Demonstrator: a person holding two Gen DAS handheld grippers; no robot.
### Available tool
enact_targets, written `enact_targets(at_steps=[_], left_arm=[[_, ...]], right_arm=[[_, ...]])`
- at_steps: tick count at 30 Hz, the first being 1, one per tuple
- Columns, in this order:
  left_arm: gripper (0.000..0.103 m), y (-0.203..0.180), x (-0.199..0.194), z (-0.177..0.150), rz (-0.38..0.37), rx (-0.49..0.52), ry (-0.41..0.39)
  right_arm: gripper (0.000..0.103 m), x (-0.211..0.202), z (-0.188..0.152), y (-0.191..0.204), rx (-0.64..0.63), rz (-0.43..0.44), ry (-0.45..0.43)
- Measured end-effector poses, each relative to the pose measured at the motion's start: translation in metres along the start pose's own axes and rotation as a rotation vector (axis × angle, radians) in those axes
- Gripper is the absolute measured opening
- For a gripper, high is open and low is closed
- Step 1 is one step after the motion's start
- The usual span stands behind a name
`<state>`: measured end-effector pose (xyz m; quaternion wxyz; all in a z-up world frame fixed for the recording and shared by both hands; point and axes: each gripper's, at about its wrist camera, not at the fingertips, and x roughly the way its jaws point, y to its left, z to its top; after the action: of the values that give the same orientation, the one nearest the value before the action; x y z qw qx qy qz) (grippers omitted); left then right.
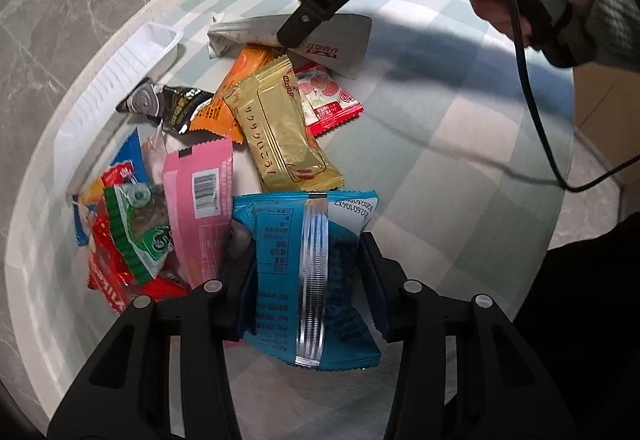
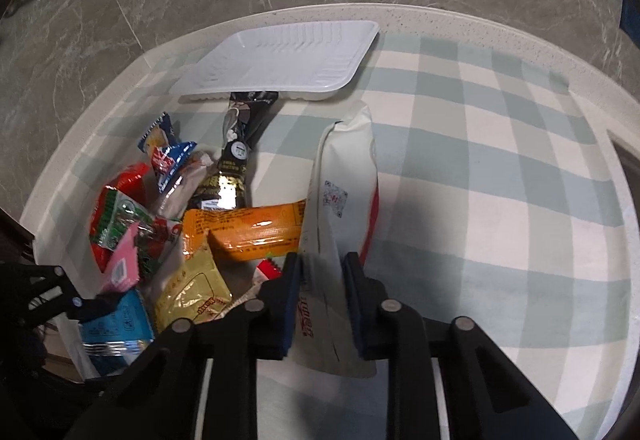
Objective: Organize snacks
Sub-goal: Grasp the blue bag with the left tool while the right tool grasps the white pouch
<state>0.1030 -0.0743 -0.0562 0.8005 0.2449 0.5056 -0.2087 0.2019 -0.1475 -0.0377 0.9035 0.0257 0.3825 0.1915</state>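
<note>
The left gripper (image 1: 308, 272) is clamped on a blue packet (image 1: 308, 280), and the right gripper (image 2: 320, 300) on a white packet (image 2: 340, 200). An orange packet (image 2: 248, 232) and a gold packet (image 2: 192, 292) lie just beside; the white tray (image 2: 280, 60) sits behind on the checked cloth (image 2: 500, 180).

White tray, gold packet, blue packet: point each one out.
White tray (image 2: 280, 56), right wrist view, ribbed floor.
Gold packet (image 1: 280, 128), left wrist view, middle of wrapper.
Blue packet (image 1: 280, 252), left wrist view, printed back panel.

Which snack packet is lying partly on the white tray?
The black packet. Its top end overlaps the near rim of the white tray; all the other packets lie on the checked cloth.
</note>
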Motion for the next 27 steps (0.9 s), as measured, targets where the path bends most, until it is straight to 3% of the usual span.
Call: enact_targets(at_steps=[8,18,20,22,27], left_arm=[[0.04,0.026,-0.001,0.001,-0.117,-0.127,0.003],[0.04,0.028,-0.008,0.001,-0.165,-0.17,-0.005],[0.04,0.029,-0.013,0.001,-0.185,-0.191,-0.013],[0.04,0.031,-0.018,0.002,-0.192,-0.204,-0.021],[0.04,0.033,-0.02,0.005,-0.196,-0.211,-0.023]], right_arm=[[0.014,-0.012,-0.005,-0.012,0.086,0.098,-0.024],[0.014,-0.032,-0.018,-0.023,0.184,0.165,-0.071],[0.006,-0.036,-0.022,-0.028,0.218,0.189,-0.081],[0.006,-0.041,-0.024,-0.034,0.261,0.23,-0.097],[0.01,-0.044,-0.028,-0.033,0.246,0.187,-0.091]])
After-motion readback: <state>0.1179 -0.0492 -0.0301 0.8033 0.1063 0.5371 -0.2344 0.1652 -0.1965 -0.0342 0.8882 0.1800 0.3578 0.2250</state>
